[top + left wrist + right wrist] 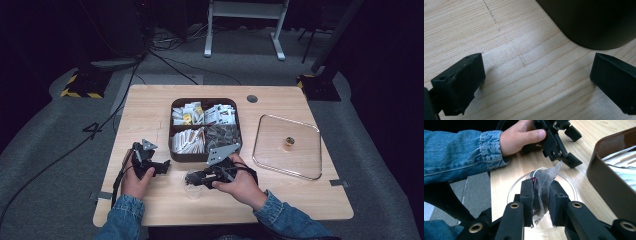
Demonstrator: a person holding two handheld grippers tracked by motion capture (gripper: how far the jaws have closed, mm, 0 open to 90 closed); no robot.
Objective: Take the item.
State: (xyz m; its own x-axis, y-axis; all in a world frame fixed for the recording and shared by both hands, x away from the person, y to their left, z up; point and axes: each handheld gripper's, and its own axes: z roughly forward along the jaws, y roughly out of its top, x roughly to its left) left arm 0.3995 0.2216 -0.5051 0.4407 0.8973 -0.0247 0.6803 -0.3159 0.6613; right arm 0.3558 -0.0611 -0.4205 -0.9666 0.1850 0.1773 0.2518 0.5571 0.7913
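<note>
The right hand-held gripper (pixel 541 202) has its jaws squeezed tight on a small see-through tea bag (pixel 544 187), right over a clear cup (pixel 569 186) on the wooden counter (pixel 150 107). The left hand-held gripper (pixel 536 82) has its jaws wide apart with nothing in them, low over the counter, next to the brown box (pixel 232 102) of packets.
</note>
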